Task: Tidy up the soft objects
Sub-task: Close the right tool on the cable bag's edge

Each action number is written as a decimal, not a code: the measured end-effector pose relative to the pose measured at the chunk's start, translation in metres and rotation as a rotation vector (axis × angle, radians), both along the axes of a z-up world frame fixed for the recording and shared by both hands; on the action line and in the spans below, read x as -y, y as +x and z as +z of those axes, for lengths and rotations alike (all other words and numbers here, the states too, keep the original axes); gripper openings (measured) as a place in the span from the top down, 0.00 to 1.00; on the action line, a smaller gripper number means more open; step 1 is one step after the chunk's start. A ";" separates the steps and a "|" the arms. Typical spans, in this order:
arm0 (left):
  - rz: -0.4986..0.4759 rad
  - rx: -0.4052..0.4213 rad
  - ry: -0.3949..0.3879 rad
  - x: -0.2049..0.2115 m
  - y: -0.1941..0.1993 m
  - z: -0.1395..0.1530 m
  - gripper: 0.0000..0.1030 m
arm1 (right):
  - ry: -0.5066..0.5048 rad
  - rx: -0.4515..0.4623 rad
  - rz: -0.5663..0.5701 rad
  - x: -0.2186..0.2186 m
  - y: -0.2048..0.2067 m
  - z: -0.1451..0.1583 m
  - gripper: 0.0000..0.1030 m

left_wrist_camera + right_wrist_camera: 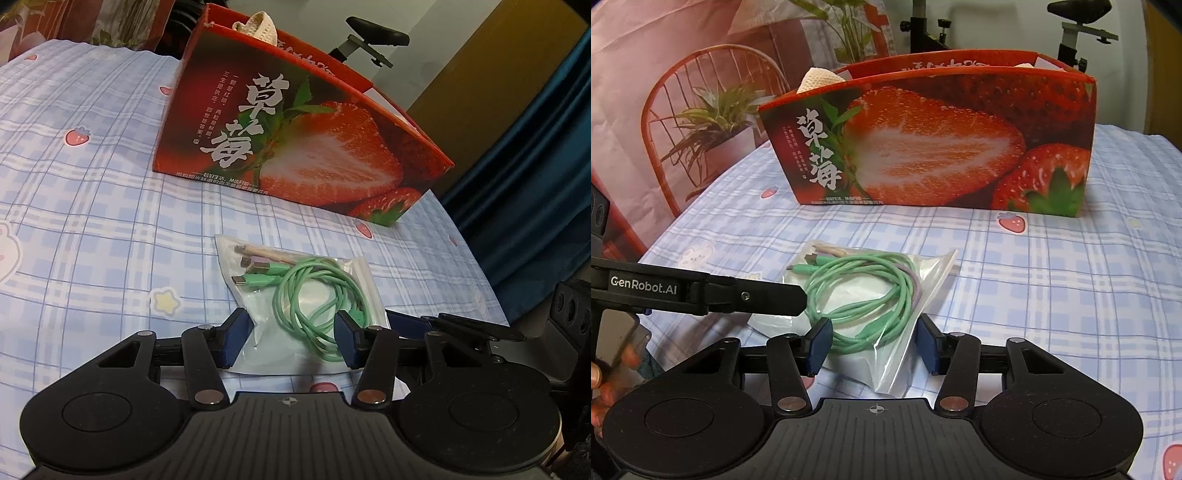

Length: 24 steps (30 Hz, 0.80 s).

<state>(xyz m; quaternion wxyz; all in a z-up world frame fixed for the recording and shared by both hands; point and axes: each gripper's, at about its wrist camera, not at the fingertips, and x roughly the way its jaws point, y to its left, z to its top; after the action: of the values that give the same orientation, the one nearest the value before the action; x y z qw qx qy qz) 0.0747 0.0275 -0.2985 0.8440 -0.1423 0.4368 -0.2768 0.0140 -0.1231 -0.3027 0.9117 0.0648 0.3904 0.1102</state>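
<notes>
The bag (295, 295) of green cable (314, 295) lies flat on the checked sheet (92, 203), just in front of the strawberry box (295, 129), w/ a gap of sheet between them. Box stands upright, open at top, a cream knit thing (818, 79) already poking out of it.

Both tools sit at the bag's near edge. Left gripper (293, 341): jaws apart, blue pads either side of the bag's near part, right pad over the cable loop; no squeeze visible on the plastic. Right gripper (873, 345): jaws apart too, bag corner & cable loop between the pads, not pinched as far as the frames show. In the right view the left tool's finger reaches in from the left, over the bag's left side.

Step in hand looks like the pickup of the bag, prob. for the box. To do it well: get plastic AND cable between the pads, since slick film alone would likely slip. One firm hold should do; two grips so close may just crumple it. Lift straight up, clear the box's front wall, then drop in beside the knit thing.
</notes>
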 end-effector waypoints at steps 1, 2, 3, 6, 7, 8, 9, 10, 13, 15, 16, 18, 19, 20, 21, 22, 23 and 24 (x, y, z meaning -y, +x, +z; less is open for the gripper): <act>0.001 -0.001 -0.004 -0.001 0.000 0.000 0.49 | -0.005 0.001 -0.001 0.000 0.000 0.000 0.56; 0.002 -0.002 -0.007 -0.001 0.001 0.000 0.49 | -0.007 0.001 -0.003 0.000 -0.001 0.000 0.56; 0.003 -0.003 -0.011 -0.002 0.000 0.000 0.49 | -0.007 0.001 -0.005 0.000 0.000 -0.001 0.56; 0.004 -0.002 -0.018 -0.004 0.000 -0.001 0.49 | -0.011 -0.001 -0.005 -0.001 0.000 -0.001 0.55; 0.003 0.000 -0.019 -0.004 0.000 -0.001 0.49 | -0.011 -0.002 -0.004 -0.002 0.000 0.000 0.55; 0.003 0.000 -0.020 -0.004 0.000 -0.001 0.49 | -0.006 -0.004 -0.004 -0.002 0.001 0.000 0.53; 0.004 0.001 -0.022 -0.004 0.000 -0.001 0.49 | -0.001 -0.005 -0.006 -0.001 0.001 0.000 0.53; 0.005 0.001 -0.024 -0.003 -0.001 -0.002 0.49 | 0.004 -0.005 -0.007 0.000 0.002 -0.001 0.53; 0.004 -0.003 -0.033 -0.003 -0.001 -0.002 0.49 | 0.014 -0.006 -0.023 0.004 0.003 -0.001 0.64; 0.004 -0.005 -0.039 -0.003 -0.001 -0.001 0.49 | 0.019 -0.004 -0.037 0.006 0.003 0.000 0.76; 0.005 -0.007 -0.041 -0.003 -0.001 -0.001 0.49 | 0.007 0.002 -0.036 0.005 0.003 0.000 0.79; 0.012 -0.013 -0.053 -0.004 -0.002 -0.002 0.49 | -0.022 0.019 -0.023 0.002 0.002 0.002 0.84; 0.014 -0.015 -0.058 -0.004 -0.002 -0.002 0.49 | -0.027 0.028 -0.018 0.001 0.001 0.004 0.85; 0.017 -0.017 -0.061 -0.004 -0.002 -0.002 0.49 | -0.027 0.032 -0.014 0.000 0.001 0.005 0.86; 0.020 -0.018 -0.065 -0.005 -0.002 -0.002 0.49 | -0.027 0.034 -0.011 -0.001 0.001 0.005 0.86; 0.023 -0.019 -0.071 -0.005 -0.002 -0.001 0.49 | -0.026 0.035 -0.009 -0.001 0.001 0.005 0.86; 0.024 -0.019 -0.077 -0.006 -0.003 -0.001 0.49 | -0.023 0.035 -0.009 -0.002 0.000 0.005 0.86; 0.026 -0.017 -0.086 -0.006 -0.003 0.000 0.49 | -0.017 0.036 -0.010 -0.001 0.000 0.005 0.87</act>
<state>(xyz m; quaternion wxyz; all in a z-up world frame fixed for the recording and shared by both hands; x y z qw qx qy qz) 0.0717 0.0338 -0.2987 0.8368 -0.1864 0.4298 -0.2833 0.0136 -0.1222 -0.2976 0.9197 0.0568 0.3744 0.1034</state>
